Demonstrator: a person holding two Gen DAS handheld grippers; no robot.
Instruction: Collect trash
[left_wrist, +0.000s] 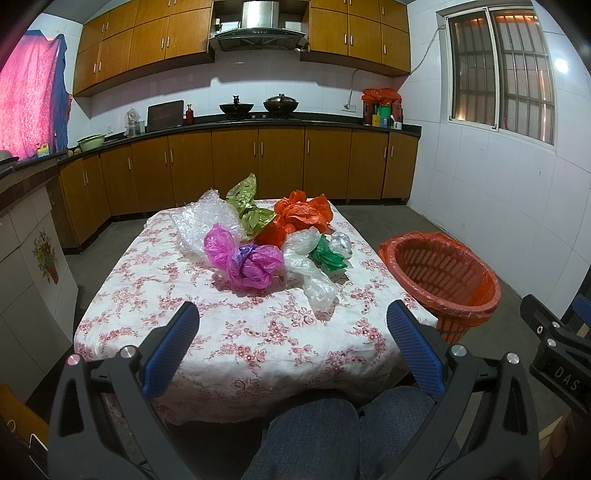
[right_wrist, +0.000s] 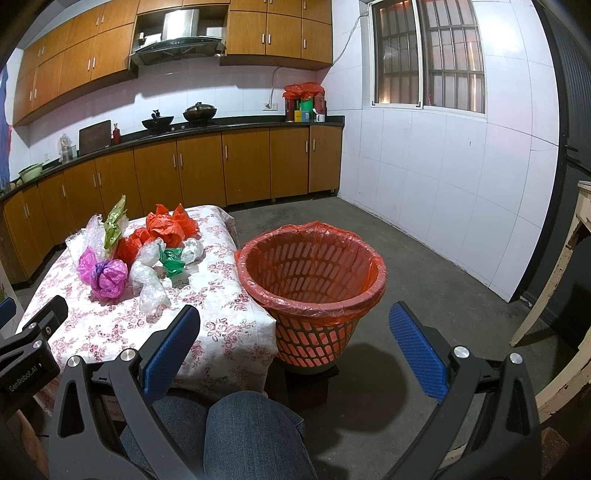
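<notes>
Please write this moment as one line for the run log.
phase: start | left gripper: open, empty | right gripper: open, empty | plastic bags: on table | bin: empty, beside table

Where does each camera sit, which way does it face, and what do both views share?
Left wrist: on the left gripper, facing the table and its plastic bags; the person's knees show below.
Right wrist: on the right gripper, facing the orange basket on the floor beside the table; one knee shows.
Shared: table, bags, basket, kitchen counter.
</notes>
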